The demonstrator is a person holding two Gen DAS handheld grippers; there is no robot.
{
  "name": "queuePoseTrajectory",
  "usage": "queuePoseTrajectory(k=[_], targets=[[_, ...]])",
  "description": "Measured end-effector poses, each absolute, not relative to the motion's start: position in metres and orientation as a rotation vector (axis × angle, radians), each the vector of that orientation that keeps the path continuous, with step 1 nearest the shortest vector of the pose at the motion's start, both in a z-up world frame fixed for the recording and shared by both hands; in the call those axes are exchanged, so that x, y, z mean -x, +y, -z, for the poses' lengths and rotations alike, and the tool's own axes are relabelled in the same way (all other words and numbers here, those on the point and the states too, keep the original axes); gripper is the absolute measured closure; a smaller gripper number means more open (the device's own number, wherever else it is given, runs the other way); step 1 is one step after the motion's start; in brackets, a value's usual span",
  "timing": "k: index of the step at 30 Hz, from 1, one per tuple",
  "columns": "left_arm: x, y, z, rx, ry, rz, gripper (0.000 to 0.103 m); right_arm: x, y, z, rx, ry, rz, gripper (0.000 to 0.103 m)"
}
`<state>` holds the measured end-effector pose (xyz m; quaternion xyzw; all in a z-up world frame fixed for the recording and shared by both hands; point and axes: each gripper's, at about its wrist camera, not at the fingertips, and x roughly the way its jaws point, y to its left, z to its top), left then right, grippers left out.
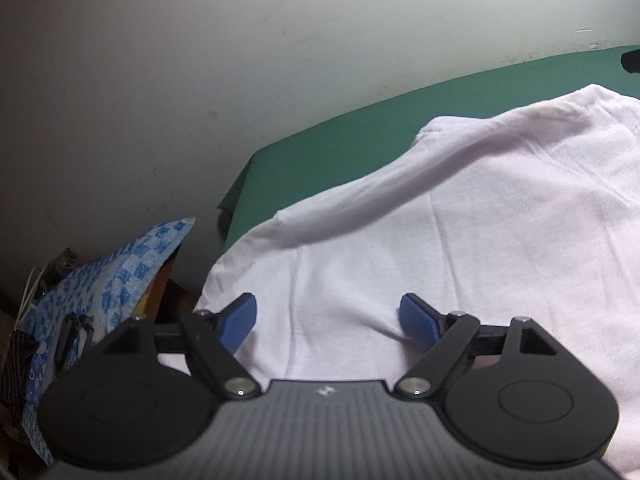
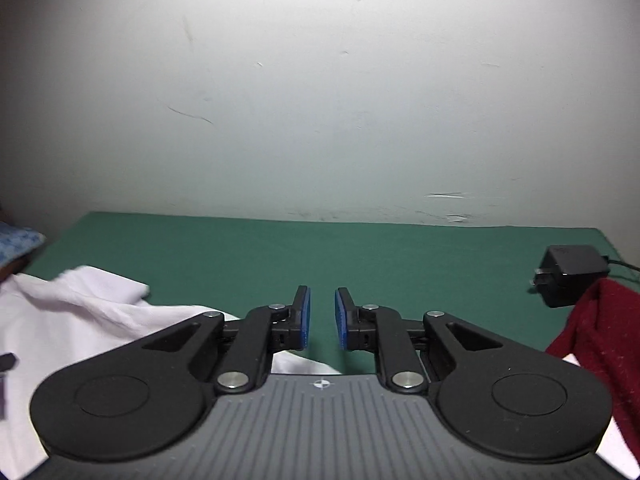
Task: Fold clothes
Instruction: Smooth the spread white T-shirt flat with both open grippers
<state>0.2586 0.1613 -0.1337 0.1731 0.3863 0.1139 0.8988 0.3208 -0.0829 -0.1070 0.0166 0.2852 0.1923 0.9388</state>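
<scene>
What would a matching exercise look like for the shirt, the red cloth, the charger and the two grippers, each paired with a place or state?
Column one:
1. shirt
2. red cloth
3. charger
4. left gripper
5. right gripper

Column two:
A. black, on the mat near its far right corner
B. jaws wide apart above white fabric
C. pale, spread on the green mat
D. jaws nearly together, nothing between them
E. at the right edge of the right wrist view, nearer than the charger

Pairs: 1-C, 2-E, 3-A, 4-B, 5-D
</scene>
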Motion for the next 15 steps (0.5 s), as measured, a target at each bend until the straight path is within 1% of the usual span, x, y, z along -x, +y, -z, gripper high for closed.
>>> queuePoseTrajectory(k=[1, 2, 3, 4, 5, 6, 7, 8, 9, 10, 11, 12, 13, 15], targets=[[-0.260, 0.162, 0.134, -0.350, 0.800, -0.235, 0.020, -0.325, -0.079, 0.108, -0.084, 0.651, -0.491, 0.083], [-0.263, 0.162, 0.133, -0.342, 0.802, -0.230, 0.020, -0.332, -0.072, 0.113, -0.156, 0.761, -0.616, 0.082], [-0.266, 0.163, 0.133, -0.334, 0.804, -0.225, 0.020, -0.338, -0.065, 0.118, -0.206, 0.843, -0.709, 0.084], [-0.276, 0.162, 0.133, -0.335, 0.806, -0.242, 0.020, -0.339, -0.056, 0.122, -0.186, 0.854, -0.713, 0.088], [-0.285, 0.162, 0.133, -0.336, 0.808, -0.260, 0.020, -0.338, -0.047, 0.124, -0.112, 0.816, -0.656, 0.088], [-0.298, 0.163, 0.134, -0.338, 0.811, -0.297, 0.018, -0.340, -0.039, 0.127, -0.040, 0.779, -0.585, 0.090], [-0.312, 0.164, 0.135, -0.341, 0.815, -0.334, 0.014, -0.347, -0.035, 0.131, 0.002, 0.753, -0.498, 0.103], [-0.325, 0.164, 0.136, -0.343, 0.818, -0.372, 0.010, -0.354, -0.037, 0.133, -0.023, 0.733, -0.442, 0.103], [-0.335, 0.166, 0.135, -0.342, 0.826, -0.402, 0.010, -0.356, -0.042, 0.132, -0.070, 0.706, -0.396, 0.103], [-0.340, 0.168, 0.134, -0.334, 0.840, -0.413, 0.010, -0.353, -0.046, 0.128, -0.087, 0.675, -0.325, 0.097], [-0.345, 0.170, 0.132, -0.325, 0.855, -0.424, 0.012, -0.348, -0.051, 0.123, -0.096, 0.647, -0.258, 0.088], [-0.343, 0.172, 0.130, -0.327, 0.862, -0.427, 0.022, -0.341, -0.057, 0.116, -0.106, 0.628, -0.227, 0.086], [-0.334, 0.174, 0.126, -0.324, 0.856, -0.412, 0.027, -0.332, -0.066, 0.109, -0.137, 0.623, -0.263, 0.086], [-0.313, 0.179, 0.118, -0.314, 0.836, -0.373, 0.028, -0.305, -0.087, 0.093, -0.187, 0.619, -0.389, 0.087]])
